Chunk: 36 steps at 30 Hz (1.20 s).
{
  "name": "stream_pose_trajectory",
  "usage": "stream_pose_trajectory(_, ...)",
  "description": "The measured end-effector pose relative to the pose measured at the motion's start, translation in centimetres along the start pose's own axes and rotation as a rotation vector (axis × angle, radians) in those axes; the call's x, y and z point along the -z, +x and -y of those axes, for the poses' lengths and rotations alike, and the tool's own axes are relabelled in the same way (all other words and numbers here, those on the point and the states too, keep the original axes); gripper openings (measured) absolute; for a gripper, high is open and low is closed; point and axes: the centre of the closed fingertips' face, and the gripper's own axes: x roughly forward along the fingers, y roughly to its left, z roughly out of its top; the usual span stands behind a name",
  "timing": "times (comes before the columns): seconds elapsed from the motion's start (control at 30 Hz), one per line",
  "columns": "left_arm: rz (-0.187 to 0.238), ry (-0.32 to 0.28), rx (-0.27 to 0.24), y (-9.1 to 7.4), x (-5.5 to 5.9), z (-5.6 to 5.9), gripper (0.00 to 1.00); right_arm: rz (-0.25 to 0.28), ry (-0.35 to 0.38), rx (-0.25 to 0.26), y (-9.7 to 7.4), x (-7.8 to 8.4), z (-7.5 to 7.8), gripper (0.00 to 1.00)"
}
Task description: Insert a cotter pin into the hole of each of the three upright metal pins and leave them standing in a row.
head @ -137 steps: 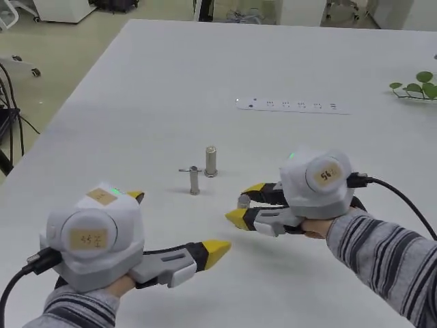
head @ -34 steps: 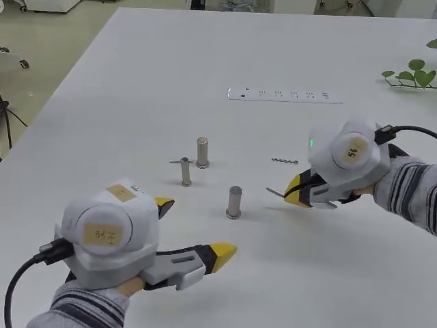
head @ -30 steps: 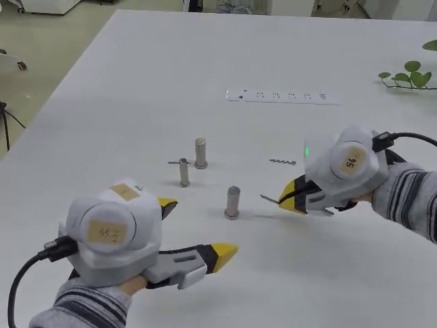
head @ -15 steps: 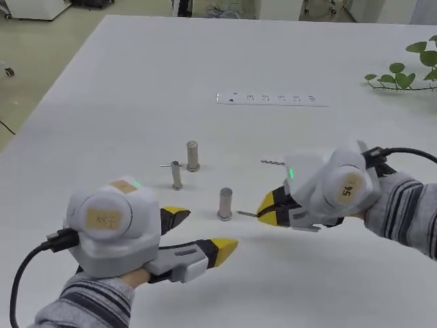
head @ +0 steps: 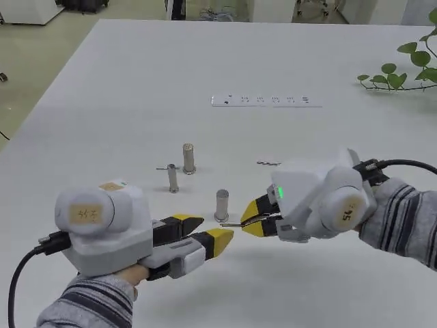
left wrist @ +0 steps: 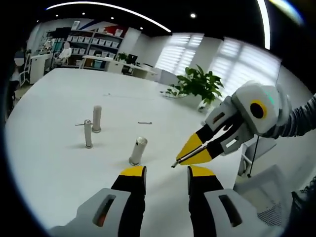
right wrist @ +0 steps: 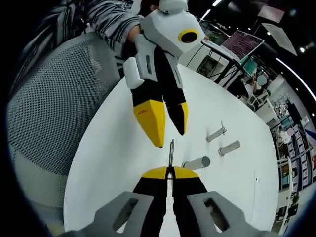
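Observation:
Three upright metal pins stand on the white table: a far pin (head: 188, 158), a shorter pin (head: 173, 178) with a cotter pin through its top, and a near pin (head: 222, 204). My right gripper (head: 251, 223) is shut on a cotter pin (head: 233, 223) whose tip points at the near pin's base, just right of it. My left gripper (head: 208, 229) is open, its fingertips just below and left of the near pin. From the left gripper view, the near pin (left wrist: 138, 150) stands ahead of the open jaws, and the held cotter pin (left wrist: 180, 161) comes in from the right.
A spare cotter pin (head: 268, 163) lies on the table right of the far pin. A white power strip (head: 265, 101) lies further back. A plant (head: 399, 68) reaches in at the far right. A mesh chair (right wrist: 54, 113) stands beside the table.
My right gripper has carried the cotter pin leftward and down to the near pin. My left gripper has rolled and closed in on the near pin from the left.

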Motion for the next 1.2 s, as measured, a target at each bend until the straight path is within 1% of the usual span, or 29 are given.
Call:
stream_pose_trajectory(0.2, 0.03, -0.088, 0.033, 0.1, -0.3, 0.6, 0.2, 0.018, -0.004, 0.0, 0.0, -0.6, -0.1, 0.0)
stream_pose_trajectory(0.33, 0.032, -0.106, 0.039, 0.2, -0.2, 0.7, 0.15, 0.017, -0.01, 0.006, 0.1, -0.7, -0.1, 0.0)
stream_pose_trajectory(0.4, 0.029, -0.111, 0.043, 0.3, -0.1, 0.7, 0.13, 0.026, -0.006, 0.012, 0.1, -0.9, 0.0, 0.0)
stream_pose_trajectory(0.53, 0.04, -0.134, 0.055, 0.3, -0.2, 1.0, 0.08, 0.028, -0.007, 0.01, 0.1, -1.0, 0.0, 0.0)
stream_pose_trajectory(0.7, 0.039, -0.132, 0.056, 0.3, -0.2, 1.1, 0.02, 0.041, 0.002, 0.008, 0.2, -1.5, 0.0, 0.0)
stream_pose_trajectory(0.73, 0.04, -0.123, 0.051, 0.2, -0.2, 1.0, 0.0, 0.041, 0.001, 0.008, 0.2, -1.5, 0.0, 0.0)
stream_pose_trajectory(0.83, 0.036, -0.115, 0.058, 0.1, -0.1, 1.1, 0.0, 0.042, 0.004, 0.008, 0.3, -1.6, 0.0, 0.0)
stream_pose_trajectory(0.87, 0.039, -0.103, 0.059, 0.1, -0.2, 1.1, 0.0, 0.044, 0.005, 0.01, 0.3, -1.6, 0.0, 0.0)
stream_pose_trajectory(0.97, 0.037, -0.052, 0.07, 0.0, -0.2, 1.3, 0.0, 0.046, 0.02, 0.008, 0.2, -1.7, 0.0, 0.0)
stream_pose_trajectory(1.03, 0.026, -0.016, 0.072, 0.1, -0.1, 1.4, 0.0, 0.044, 0.03, 0.004, 0.3, -1.6, -0.1, 0.0)
stream_pose_trajectory(1.1, 0.014, 0.022, 0.073, 0.1, 0.0, 1.7, 0.0, 0.039, 0.031, 0.005, 0.3, -1.4, -0.1, 0.0)
stream_pose_trajectory(1.13, 0.011, 0.049, 0.074, 0.1, 0.0, 1.6, 0.0, 0.038, 0.032, 0.004, 0.3, -1.4, -0.1, 0.0)
stream_pose_trajectory(1.2, 0.004, 0.098, 0.085, 0.0, 0.0, 2.0, 0.0, 0.023, 0.036, 0.006, 0.4, -0.9, -0.1, 0.0)
